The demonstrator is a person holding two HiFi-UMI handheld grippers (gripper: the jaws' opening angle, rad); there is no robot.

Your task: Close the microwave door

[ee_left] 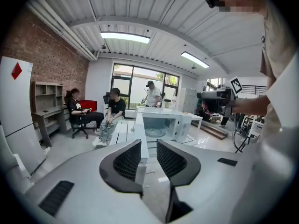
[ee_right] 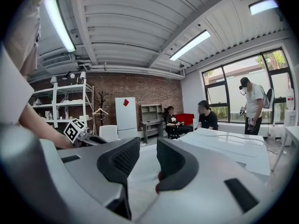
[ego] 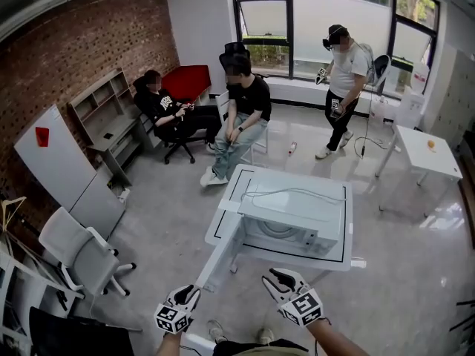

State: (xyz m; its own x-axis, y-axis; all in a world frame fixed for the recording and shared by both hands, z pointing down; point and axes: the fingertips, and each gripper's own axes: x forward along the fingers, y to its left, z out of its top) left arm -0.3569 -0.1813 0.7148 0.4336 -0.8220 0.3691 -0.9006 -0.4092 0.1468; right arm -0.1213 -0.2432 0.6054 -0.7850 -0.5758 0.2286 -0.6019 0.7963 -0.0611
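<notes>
So the microwave (ego: 297, 225) is sitting on a white table (ego: 338, 256) in the middle of the room. It's a wide boxy thing, with its long side running left to right in the head view and its open front facing the person wearing the camera. The door (ego: 214, 251) is hanging wide open. It's hinged on the left, standing on edge and sticking straight out off the table toward the person, so the left gripper view is seeing it as just a thin white slab.

The casing and door are looking like smooth glossy white. A round glass turntable (ee_left: 155, 132) is showing inside the cavity, and a thin grey cable (ego: 293, 193) is lying looped across the top. The table is flat white with a thin black outline.

The left gripper (ee_left: 148, 143) is sitting with its jaws apart. The door's free edge is lining up in the gap just ahead, and the pads aren't squeezing it. The right gripper (ee_right: 148, 143) is also spread, with nothing between its jaws. Both have grey plastic bodies and black gridded pads.

Count: one microwave, one door, two grippers. Three other people are hanging out in the back, two sitting and one standing by the window. There's a brick wall on the left and a shiny grey floor.
</notes>
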